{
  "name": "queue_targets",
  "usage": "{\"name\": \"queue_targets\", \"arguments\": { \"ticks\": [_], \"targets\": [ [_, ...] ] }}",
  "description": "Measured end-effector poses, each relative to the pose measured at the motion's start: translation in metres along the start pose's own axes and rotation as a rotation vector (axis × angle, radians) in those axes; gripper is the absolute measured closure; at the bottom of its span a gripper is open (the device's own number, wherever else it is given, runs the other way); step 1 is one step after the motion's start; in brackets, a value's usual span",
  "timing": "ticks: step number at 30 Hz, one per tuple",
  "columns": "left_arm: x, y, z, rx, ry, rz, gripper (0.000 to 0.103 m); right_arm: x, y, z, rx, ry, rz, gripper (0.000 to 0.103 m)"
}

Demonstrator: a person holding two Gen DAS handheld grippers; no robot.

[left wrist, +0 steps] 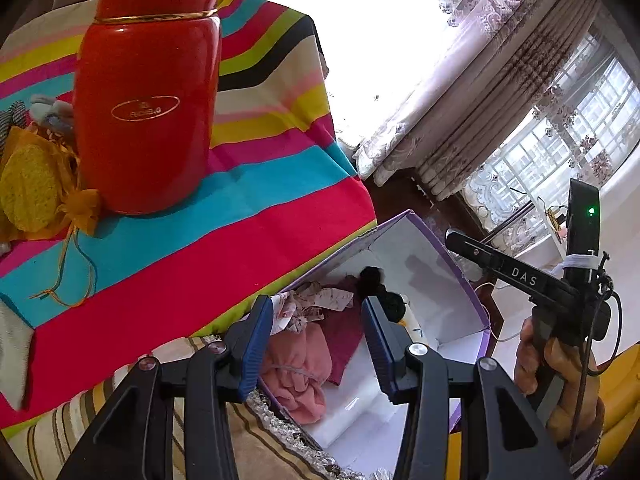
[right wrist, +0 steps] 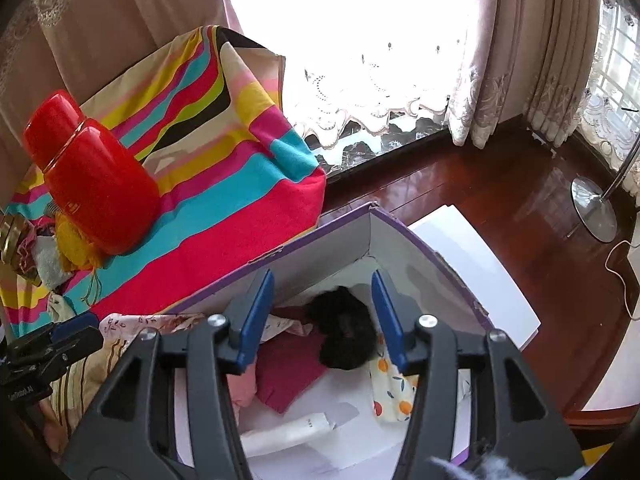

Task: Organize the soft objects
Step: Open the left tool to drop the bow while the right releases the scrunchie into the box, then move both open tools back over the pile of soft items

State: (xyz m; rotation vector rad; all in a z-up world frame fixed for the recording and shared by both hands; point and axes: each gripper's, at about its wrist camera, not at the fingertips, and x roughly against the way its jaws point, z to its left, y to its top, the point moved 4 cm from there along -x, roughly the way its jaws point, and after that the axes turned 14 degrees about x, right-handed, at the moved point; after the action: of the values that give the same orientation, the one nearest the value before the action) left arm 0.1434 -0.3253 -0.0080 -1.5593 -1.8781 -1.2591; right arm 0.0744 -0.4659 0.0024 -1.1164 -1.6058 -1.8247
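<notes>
both the left gripper [left wrist: 318,340] and right gripper [right wrist: 324,320] hang with jaws apart and empty above the box [right wrist: 320,236], where the light, floppy pink cloth [left wrist: 296,368] below them wants pinching at a bunched fold.

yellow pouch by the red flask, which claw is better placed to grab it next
Left, probably: the left claw has the yellow pouch closer in view; the right claw sits farther, over the box.
</notes>
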Motion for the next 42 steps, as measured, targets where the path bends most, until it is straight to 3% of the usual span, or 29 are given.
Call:
{"name": "queue_targets", "arguments": {
  "ticks": [12,23,42],
  "targets": [
    [0.022,-0.001,0.018,0.022,-0.003,-0.039,0.055,0.005,0.001,0.034,0.053,0.053,0.005,0.047],
    [0.049,0.002,0.061,0.123,0.002,-0.076,0.055,0.004,0.001,0.091,0.166,0.107,0.024,0.047],
    [0.122,0.007,0.211,0.461,0.098,-0.223,0.055,-0.004,0.005,0.196,0.336,0.249,0.051,0.047]
  ]
}}
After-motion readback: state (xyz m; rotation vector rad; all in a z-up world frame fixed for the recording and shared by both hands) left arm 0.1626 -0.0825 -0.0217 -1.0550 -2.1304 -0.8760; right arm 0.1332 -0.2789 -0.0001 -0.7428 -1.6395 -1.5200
